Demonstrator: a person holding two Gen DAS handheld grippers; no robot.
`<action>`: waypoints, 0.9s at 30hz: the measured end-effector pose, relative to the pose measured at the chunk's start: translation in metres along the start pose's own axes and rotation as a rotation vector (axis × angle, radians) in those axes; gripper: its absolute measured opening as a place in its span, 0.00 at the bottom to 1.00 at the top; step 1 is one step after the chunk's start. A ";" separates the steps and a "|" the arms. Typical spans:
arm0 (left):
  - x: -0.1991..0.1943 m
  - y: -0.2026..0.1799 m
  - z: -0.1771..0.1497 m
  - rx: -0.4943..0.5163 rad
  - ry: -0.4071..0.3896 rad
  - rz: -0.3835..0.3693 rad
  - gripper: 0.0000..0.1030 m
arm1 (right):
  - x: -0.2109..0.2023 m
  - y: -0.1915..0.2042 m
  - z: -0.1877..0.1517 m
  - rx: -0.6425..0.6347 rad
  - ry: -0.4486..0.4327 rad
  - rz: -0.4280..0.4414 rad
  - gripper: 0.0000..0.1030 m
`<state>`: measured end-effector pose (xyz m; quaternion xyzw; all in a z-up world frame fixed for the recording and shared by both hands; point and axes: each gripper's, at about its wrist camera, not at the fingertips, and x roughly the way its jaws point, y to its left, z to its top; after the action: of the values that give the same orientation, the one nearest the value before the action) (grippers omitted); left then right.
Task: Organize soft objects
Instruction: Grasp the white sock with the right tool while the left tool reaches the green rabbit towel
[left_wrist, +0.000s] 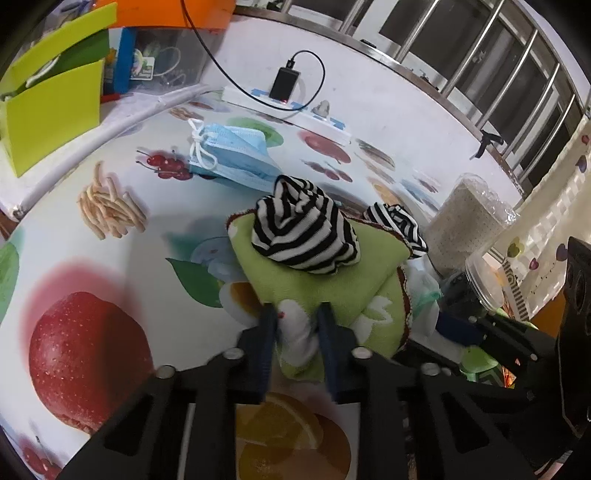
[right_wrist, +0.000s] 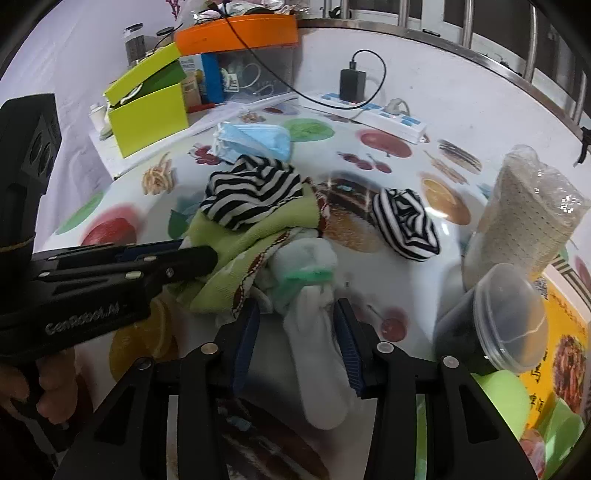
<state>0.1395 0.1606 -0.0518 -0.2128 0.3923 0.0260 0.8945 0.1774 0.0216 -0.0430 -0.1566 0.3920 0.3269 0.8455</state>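
A green towel lies crumpled on the fruit-print tablecloth, with a black-and-white striped cloth heaped on top. My left gripper is shut on the towel's near edge, which bunches between the blue pads. In the right wrist view this left gripper reaches into the towel from the left. My right gripper stands open around a white sock; a gap shows on the sock's left side. A second striped bundle lies to the right. Blue face masks lie behind.
A wrapped perforated roll and a dark tub with a clear lid stand at the right. A power strip with a charger, a lime-green box and an orange-lidded bin line the back. A person's hand holds the left gripper.
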 end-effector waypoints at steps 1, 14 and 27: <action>-0.001 0.001 0.000 -0.002 -0.005 -0.001 0.12 | -0.001 0.000 -0.001 0.002 -0.002 0.006 0.23; -0.052 0.001 0.010 -0.011 -0.150 -0.069 0.10 | -0.035 0.004 -0.005 0.025 -0.086 0.046 0.14; -0.080 0.012 -0.004 0.003 -0.153 -0.024 0.10 | -0.053 0.005 -0.030 0.066 -0.071 0.120 0.14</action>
<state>0.0789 0.1789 -0.0017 -0.2135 0.3201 0.0311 0.9225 0.1320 -0.0137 -0.0221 -0.0931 0.3810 0.3693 0.8425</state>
